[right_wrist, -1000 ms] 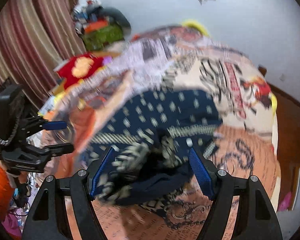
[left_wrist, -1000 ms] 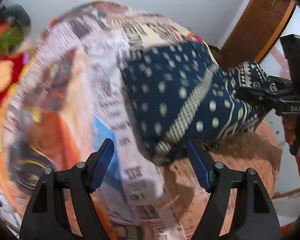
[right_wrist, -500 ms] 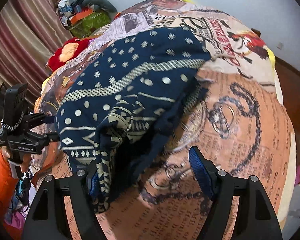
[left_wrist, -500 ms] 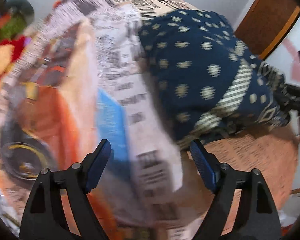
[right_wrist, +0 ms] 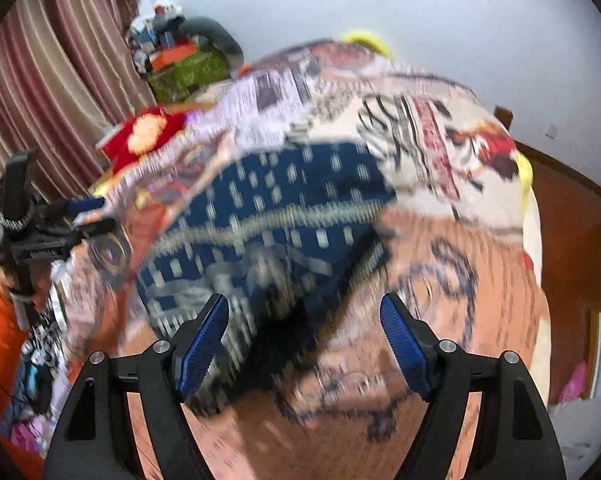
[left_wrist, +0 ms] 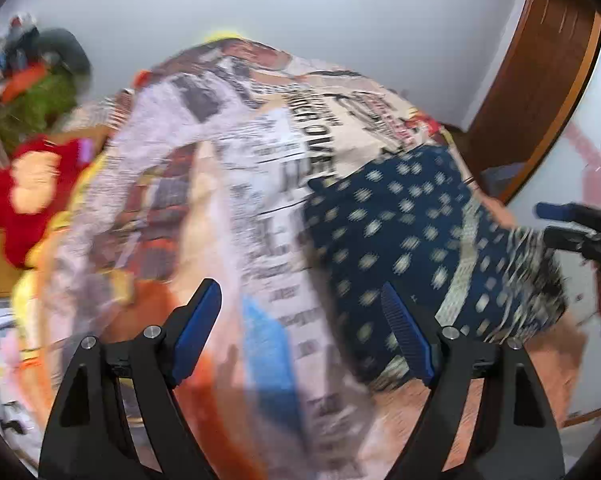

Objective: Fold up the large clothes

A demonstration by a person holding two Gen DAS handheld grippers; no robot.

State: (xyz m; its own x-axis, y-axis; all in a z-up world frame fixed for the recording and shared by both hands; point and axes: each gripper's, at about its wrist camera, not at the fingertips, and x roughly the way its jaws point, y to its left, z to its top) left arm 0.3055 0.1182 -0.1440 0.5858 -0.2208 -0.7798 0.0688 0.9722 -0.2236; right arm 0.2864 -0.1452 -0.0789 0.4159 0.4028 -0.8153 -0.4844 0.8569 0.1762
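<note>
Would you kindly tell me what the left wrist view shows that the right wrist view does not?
Only the left wrist view shows the curved brown wooden door frame and the right gripper from the side. Only the right wrist view shows the striped maroon curtain and the left gripper. Both show the navy dotted patterned garment lying on the newspaper-print bedsheet, with each view's own jaws open and empty.
</note>
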